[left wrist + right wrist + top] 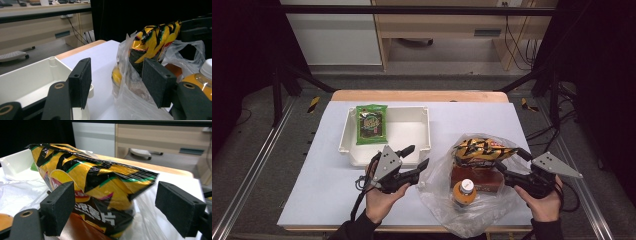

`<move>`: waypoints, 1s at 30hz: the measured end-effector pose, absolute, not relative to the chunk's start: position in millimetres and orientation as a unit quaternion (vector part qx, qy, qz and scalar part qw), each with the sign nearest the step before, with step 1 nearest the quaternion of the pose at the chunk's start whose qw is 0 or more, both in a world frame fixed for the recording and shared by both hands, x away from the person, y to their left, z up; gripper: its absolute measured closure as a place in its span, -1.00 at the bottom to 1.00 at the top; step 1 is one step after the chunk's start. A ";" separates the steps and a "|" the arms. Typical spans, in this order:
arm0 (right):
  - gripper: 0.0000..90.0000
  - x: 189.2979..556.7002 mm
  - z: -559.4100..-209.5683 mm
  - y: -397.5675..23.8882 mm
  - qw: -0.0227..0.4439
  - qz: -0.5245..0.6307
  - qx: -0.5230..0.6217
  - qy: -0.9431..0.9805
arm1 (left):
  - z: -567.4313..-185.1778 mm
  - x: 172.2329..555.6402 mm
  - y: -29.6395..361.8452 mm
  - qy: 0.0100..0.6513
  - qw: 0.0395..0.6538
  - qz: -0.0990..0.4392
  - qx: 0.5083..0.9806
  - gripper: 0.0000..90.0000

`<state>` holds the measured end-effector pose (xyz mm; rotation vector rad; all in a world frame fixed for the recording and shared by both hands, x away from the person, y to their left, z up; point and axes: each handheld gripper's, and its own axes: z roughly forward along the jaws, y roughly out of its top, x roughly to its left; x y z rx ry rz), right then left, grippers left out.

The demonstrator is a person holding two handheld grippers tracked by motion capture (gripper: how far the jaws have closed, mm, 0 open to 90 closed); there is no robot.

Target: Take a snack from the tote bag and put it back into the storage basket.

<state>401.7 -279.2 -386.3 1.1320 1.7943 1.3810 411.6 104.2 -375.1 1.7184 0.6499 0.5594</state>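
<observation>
Centrally, a crinkled yellow-and-black foil snack bag (482,149), printed with white Chinese characters too cropped to be read whole, is seen standing in a clear plastic bag (439,187) on the white-covered table (322,185), just ahead of the right gripper (507,165), whose foam-padded jaws are spread with nothing clamped. Beside it, an orange, white-capped bottle (463,192) is lodged in the plastic. Left, the left gripper (416,157) is held open and empty by a white moulded tray (422,131) carrying a green packet (371,124).

We see a white tray (422,131) on the pale table sheet (322,175), a green snack packet (371,123) lying flat at its left end, wooden desk (437,22) behind.
</observation>
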 end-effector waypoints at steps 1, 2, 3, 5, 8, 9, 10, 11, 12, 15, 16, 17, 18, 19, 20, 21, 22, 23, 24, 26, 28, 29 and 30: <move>-0.63 404.6 -387.2 -277.7 0.295 0.520 0.426 0.678 | -375.6 411.2 103.7 0.277 0.572 0.240 0.734 -0.10; -0.63 407.8 -388.5 -276.0 0.294 0.520 0.424 0.681 | -376.1 411.1 103.5 0.277 0.571 0.241 0.734 -0.10; -0.63 410.8 -389.7 -274.1 0.290 0.516 0.422 0.686 | -376.5 411.5 103.5 0.278 0.571 0.240 0.734 -0.10; -0.59 416.7 -392.2 -270.6 0.286 0.513 0.418 0.693 | -377.5 413.3 104.2 0.279 0.568 0.240 0.736 -0.11; -0.51 423.5 -394.2 -267.2 0.280 0.511 0.411 0.701 | -378.7 417.1 106.8 0.286 0.565 0.239 0.736 -0.11; -0.49 425.2 -394.7 -266.3 0.280 0.510 0.411 0.702 | -378.6 418.2 108.0 0.289 0.566 0.238 0.735 -0.12; -0.44 426.4 -395.1 -265.6 0.280 0.509 0.410 0.703 | -378.4 418.7 108.9 0.290 0.566 0.240 0.734 -0.12; -0.40 427.1 -395.3 -265.2 0.283 0.508 0.407 0.704 | -378.1 419.3 109.8 0.291 0.566 0.240 0.733 -0.12; -0.30 427.6 -395.6 -265.0 0.286 0.507 0.406 0.704 | -377.7 420.1 110.7 0.293 0.567 0.239 0.732 -0.12; -0.06 429.2 -395.9 -266.2 0.297 0.503 0.404 0.704 | -376.4 423.1 112.8 0.297 0.568 0.240 0.729 -0.12; 0.00 430.1 -396.1 -266.6 0.300 0.503 0.402 0.704 | -376.7 424.2 113.1 0.298 0.569 0.238 0.729 -0.12; 0.03 431.3 -396.2 -267.2 0.302 0.503 0.401 0.704 | -377.2 425.4 113.5 0.299 0.568 0.238 0.729 -0.12; 0.03 432.6 -396.4 -267.7 0.302 0.504 0.403 0.702 | -378.0 426.4 114.0 0.301 0.566 0.237 0.730 -0.12; 0.02 434.2 -396.5 -268.4 0.300 0.505 0.404 0.701 | -379.0 427.4 114.8 0.302 0.564 0.237 0.731 -0.12; -0.04 435.6 -396.2 -268.8 0.297 0.509 0.405 0.699 | -380.1 428.5 114.9 0.305 0.564 0.237 0.730 -0.12; -0.14 437.3 -395.8 -268.9 0.295 0.514 0.403 0.698 | -380.9 429.4 115.8 0.306 0.562 0.236 0.731 -0.12; -0.23 439.0 -395.3 -268.2 0.291 0.522 0.401 0.694 | -381.4 430.2 116.5 0.307 0.560 0.237 0.732 -0.12; -0.26 440.8 -394.7 -267.3 0.289 0.526 0.399 0.693 | -382.2 430.9 116.5 0.309 0.561 0.236 0.731 -0.12; -0.28 442.7 -394.2 -265.6 0.287 0.525 0.398 0.695 | -382.6 431.5 117.1 0.309 0.560 0.234 0.732 -0.12; -0.27 446.3 -394.5 -261.9 0.297 0.517 0.395 0.698 | -383.3 432.3 118.1 0.309 0.562 0.232 0.731 -0.12; -0.06 447.5 -395.5 -259.8 0.304 0.515 0.397 0.696 | -383.4 433.3 120.2 0.310 0.562 0.232 0.731 -0.13; 0.05 447.5 -395.7 -259.4 0.311 0.512 0.396 0.696 | -383.4 434.0 121.6 0.311 0.562 0.232 0.731 -0.13; 0.19 447.0 -395.5 -259.4 0.313 0.509 0.395 0.698 | -383.3 434.7 123.0 0.313 0.561 0.232 0.731 -0.13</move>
